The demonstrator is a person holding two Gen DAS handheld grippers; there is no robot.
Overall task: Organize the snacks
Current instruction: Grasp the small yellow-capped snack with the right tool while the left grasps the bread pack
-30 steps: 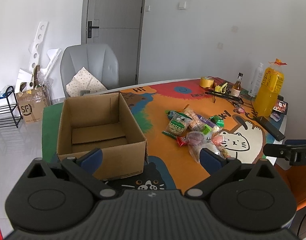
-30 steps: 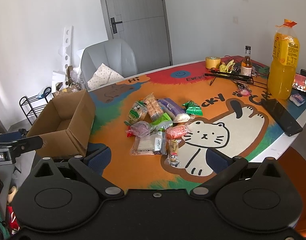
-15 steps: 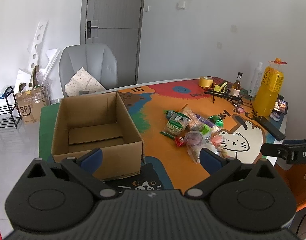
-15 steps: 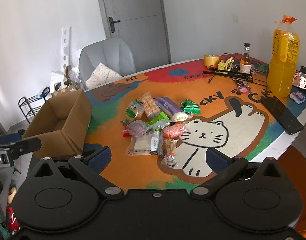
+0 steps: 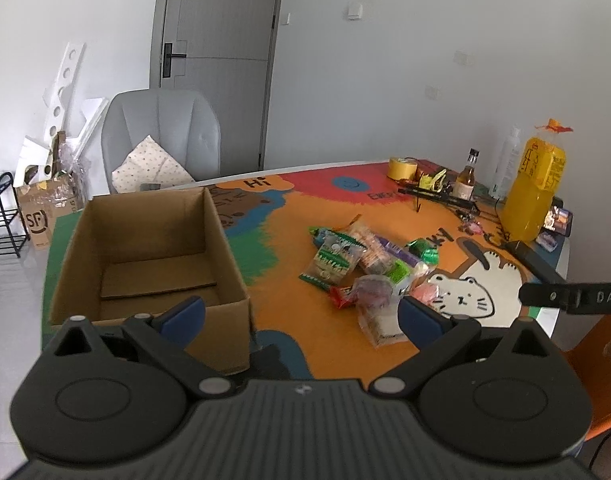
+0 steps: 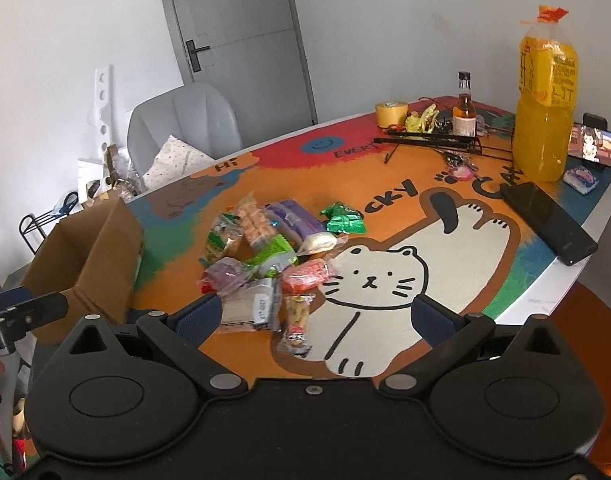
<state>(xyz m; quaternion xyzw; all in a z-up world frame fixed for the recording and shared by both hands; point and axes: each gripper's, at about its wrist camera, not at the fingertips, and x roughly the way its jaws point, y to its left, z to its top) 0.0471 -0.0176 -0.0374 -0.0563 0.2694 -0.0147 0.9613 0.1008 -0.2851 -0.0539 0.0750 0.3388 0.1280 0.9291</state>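
The snacks (image 6: pixel 273 248) lay in a pile on the mat (image 6: pixel 385 208), to the right of the box (image 5: pixel 145 256). The right gripper (image 6: pixel 313 316) hung just in front of the pile, jaws wide apart and holding nothing. The left gripper (image 5: pixel 301 316) was released too, between box and pile.

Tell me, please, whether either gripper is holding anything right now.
Nothing is held: the left gripper and right gripper are both open, short of the snack pile.
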